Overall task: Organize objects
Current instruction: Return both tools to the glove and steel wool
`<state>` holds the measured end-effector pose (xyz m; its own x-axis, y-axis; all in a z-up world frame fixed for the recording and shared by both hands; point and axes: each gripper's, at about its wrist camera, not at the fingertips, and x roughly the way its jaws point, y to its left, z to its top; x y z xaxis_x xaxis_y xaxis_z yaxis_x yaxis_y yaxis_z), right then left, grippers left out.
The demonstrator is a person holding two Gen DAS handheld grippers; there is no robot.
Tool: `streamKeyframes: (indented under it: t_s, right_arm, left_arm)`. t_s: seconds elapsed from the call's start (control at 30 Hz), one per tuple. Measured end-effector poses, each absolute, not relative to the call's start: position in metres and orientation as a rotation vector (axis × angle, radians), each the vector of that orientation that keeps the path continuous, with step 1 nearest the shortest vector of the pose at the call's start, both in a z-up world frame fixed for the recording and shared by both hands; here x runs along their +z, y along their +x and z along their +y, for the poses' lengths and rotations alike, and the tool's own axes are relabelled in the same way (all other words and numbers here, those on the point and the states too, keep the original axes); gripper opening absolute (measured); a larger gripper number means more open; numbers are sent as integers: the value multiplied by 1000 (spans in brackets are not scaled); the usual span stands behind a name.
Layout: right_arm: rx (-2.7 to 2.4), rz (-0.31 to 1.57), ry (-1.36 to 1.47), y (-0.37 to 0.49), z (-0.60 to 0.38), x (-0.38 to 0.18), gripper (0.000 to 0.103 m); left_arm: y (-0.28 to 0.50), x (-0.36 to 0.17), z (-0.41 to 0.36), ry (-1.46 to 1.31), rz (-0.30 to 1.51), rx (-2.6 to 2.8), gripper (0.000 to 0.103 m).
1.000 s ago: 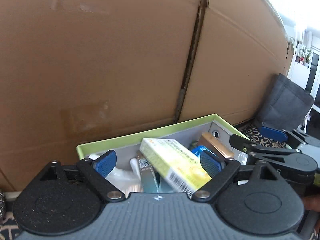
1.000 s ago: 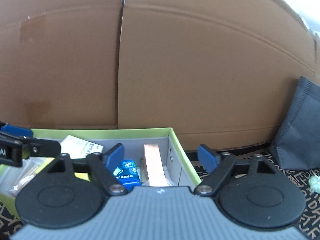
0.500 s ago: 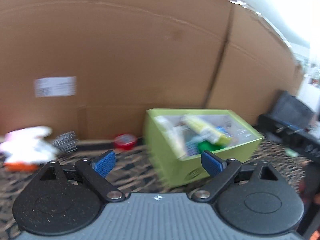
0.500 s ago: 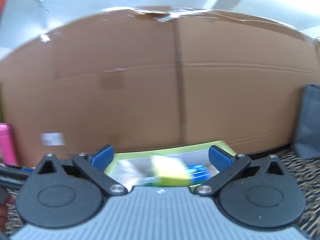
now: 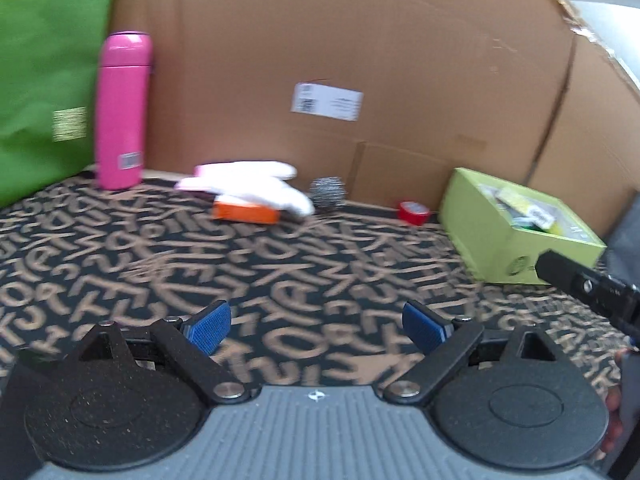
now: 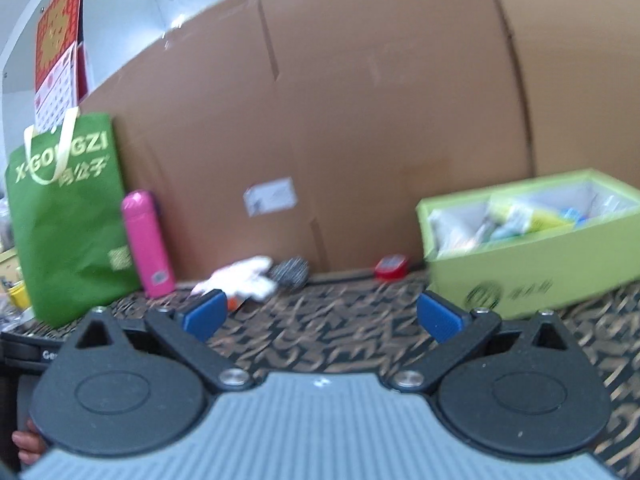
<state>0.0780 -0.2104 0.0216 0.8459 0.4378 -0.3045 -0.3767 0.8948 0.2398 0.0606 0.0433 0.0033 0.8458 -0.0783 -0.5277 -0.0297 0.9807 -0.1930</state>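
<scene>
A light green box (image 5: 516,240) holding several small packages stands at the right on the patterned cloth; it also shows in the right wrist view (image 6: 532,256). White gloves (image 5: 256,188) lie over an orange box (image 5: 245,213) near the cardboard wall, beside a steel scourer (image 5: 328,193) and a red tape roll (image 5: 414,213). A pink bottle (image 5: 122,110) stands at the left. My left gripper (image 5: 318,326) is open and empty above the cloth. My right gripper (image 6: 324,316) is open and empty, well back from the box.
A tall cardboard wall (image 5: 360,60) closes the back. A green bag (image 6: 72,216) stands at the far left beside the pink bottle (image 6: 148,244). The patterned cloth (image 5: 280,264) covers the surface. Part of the right gripper (image 5: 584,284) shows at the right edge.
Both grippers have pulled back and swung left from over the green box. The box now sits far to the right, and the gloves, scourer, tape and pink bottle have come into view.
</scene>
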Motion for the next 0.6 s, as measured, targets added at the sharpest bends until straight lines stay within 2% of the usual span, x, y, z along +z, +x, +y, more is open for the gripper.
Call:
streamKeyframes:
  t_s: [0.4, 0.6]
  right_arm:
    - [501, 505, 182, 106, -142, -6, 103]
    - [482, 515, 154, 115, -122, -9, 103]
  left_arm:
    - [45, 5, 94, -145, 533, 99, 96]
    - [52, 1, 111, -171, 539, 115, 96]
